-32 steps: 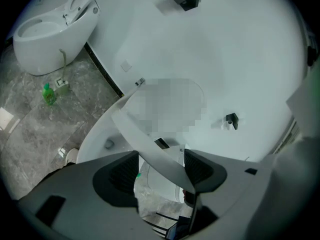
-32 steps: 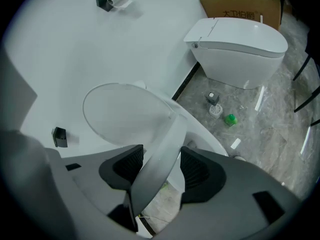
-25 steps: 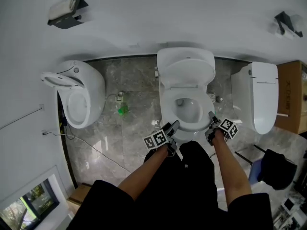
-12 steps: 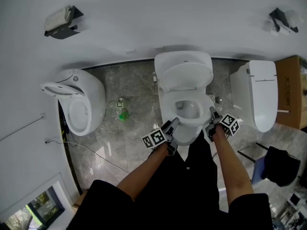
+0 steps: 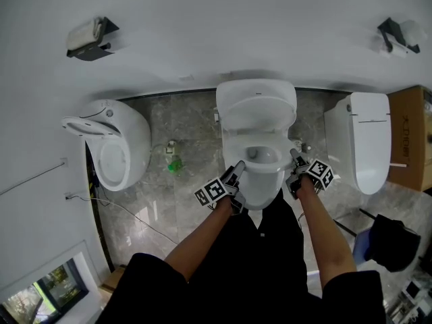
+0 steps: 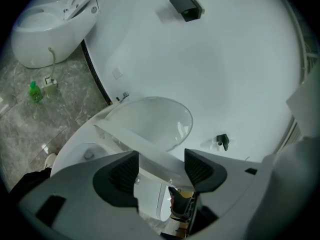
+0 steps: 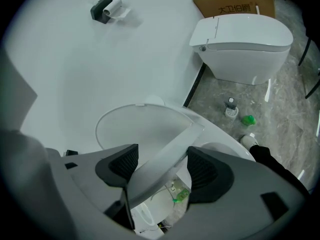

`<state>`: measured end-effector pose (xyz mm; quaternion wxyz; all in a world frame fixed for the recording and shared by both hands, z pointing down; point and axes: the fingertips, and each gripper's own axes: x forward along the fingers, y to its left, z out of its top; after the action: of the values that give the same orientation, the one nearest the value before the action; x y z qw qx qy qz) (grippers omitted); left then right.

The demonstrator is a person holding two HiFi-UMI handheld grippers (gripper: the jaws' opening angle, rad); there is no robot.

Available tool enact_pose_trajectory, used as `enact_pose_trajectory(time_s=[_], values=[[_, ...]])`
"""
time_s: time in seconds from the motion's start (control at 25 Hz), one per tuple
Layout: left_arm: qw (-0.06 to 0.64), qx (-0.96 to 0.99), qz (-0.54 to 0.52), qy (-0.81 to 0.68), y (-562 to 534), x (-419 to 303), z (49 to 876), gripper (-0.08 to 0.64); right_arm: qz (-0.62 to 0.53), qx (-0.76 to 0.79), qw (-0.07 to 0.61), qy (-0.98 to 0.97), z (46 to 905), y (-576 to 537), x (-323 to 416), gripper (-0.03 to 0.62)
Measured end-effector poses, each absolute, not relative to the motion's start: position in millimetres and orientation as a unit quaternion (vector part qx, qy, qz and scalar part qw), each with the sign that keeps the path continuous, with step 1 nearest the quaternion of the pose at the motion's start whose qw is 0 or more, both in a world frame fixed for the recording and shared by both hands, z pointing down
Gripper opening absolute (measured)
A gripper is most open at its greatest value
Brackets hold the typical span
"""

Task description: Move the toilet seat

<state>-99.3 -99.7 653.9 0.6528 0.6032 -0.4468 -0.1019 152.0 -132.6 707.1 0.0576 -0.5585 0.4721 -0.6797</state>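
Note:
A white toilet stands straight ahead with its lid [image 5: 256, 106] raised against the wall. The toilet seat [image 5: 234, 155] rings the bowl. My left gripper [image 5: 237, 169] is at the seat's front left edge. In the left gripper view the seat [image 6: 150, 143] runs slantwise between the jaws of the left gripper [image 6: 161, 161], with gaps beside the pads. My right gripper [image 5: 295, 156] is at the front right edge. Its jaws are opening, and the seat [image 7: 175, 149] lies loosely between them in the right gripper view [image 7: 161, 160].
A second white toilet [image 5: 111, 140] stands at the left and a closed one [image 5: 368, 137] at the right. A green bottle [image 5: 174, 166] and a cable lie on the marble floor. A cardboard box [image 5: 413, 133] and a dark bag [image 5: 391, 238] sit far right. Paper holders [image 5: 91, 29] hang on the wall.
Both grippers have crept a little toward the wall along the seat's sides. The head view has shifted, so the toilet sits slightly lower in it.

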Motion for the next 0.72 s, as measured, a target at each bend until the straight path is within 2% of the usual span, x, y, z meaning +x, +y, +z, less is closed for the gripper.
enact_pose_trajectory(time_s=[0.72], values=[[0.65, 0.574, -0.131, -0.48, -169.7, -103.6, 642.4, 0.293, -0.691, -0.542, 0.117, 0.463, 692.5, -191.7, 153.3, 0.301]])
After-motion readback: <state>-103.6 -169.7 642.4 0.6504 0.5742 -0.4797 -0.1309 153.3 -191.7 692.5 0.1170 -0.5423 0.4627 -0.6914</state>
